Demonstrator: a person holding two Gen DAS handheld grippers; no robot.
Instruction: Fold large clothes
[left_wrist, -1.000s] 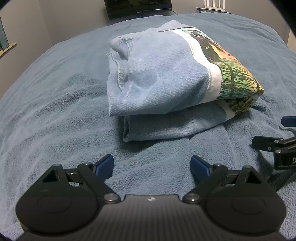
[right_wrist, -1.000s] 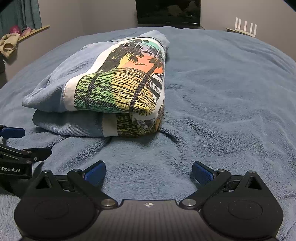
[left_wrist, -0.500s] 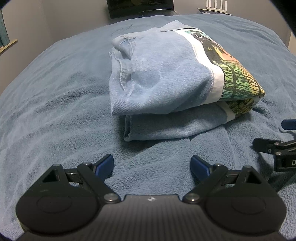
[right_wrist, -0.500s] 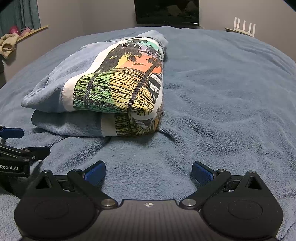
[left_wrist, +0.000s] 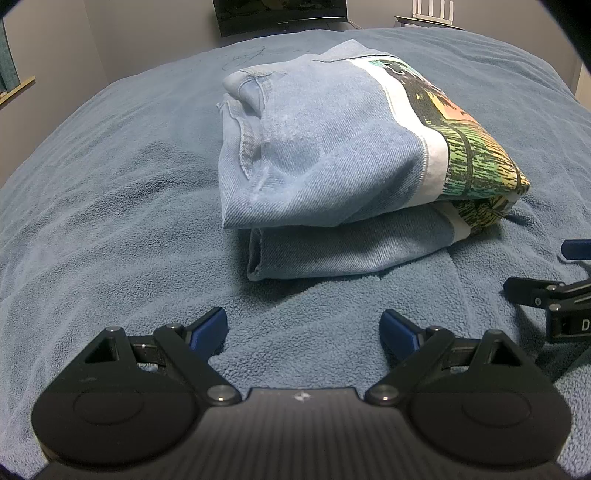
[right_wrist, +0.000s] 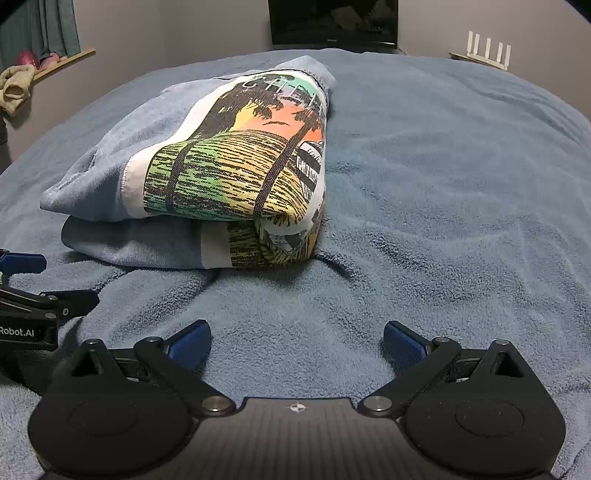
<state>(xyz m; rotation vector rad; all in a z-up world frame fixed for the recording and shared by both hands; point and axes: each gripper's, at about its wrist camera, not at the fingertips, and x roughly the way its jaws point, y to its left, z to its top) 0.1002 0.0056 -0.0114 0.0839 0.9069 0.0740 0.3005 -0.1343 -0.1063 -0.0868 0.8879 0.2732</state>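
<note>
1. A folded blue garment (left_wrist: 332, 162) with a bright palm-tree print lies in a thick stack on the blue blanket (left_wrist: 110, 192) that covers the bed, with both handheld grippers drawn up short of it and neither touching it.

2. The left gripper (left_wrist: 304, 328) sits low over the blanket, its blue-tipped fingers (left_wrist: 210, 326) spread wide with nothing between them; the bundle lies ahead at about 12 to 1 o'clock, bare blanket in between.

3. The right gripper (right_wrist: 295, 338) is likewise splayed and empty; from its camera the bundle (right_wrist: 207, 173) lies at about 11 o'clock, its printed fold the nearest corner.

4. The stack's long axis appears to run away from both grippers toward the far wall, where a dark screen (right_wrist: 334, 20) stands at 12 o'clock. The plain denim-blue edge faces the left gripper, the printed fold the right.

5. Each gripper shows at the edge of the other's view: the right one (left_wrist: 554, 295) at 3 o'clock from the left, the left one (right_wrist: 33, 295) at 9 o'clock from the right. They flank the near end side by side, and neither looks clearly nearer.

6. Judged from how it lies, the fold looks finished or nearly so; any further move would start from the near end, which both grippers face.
</note>
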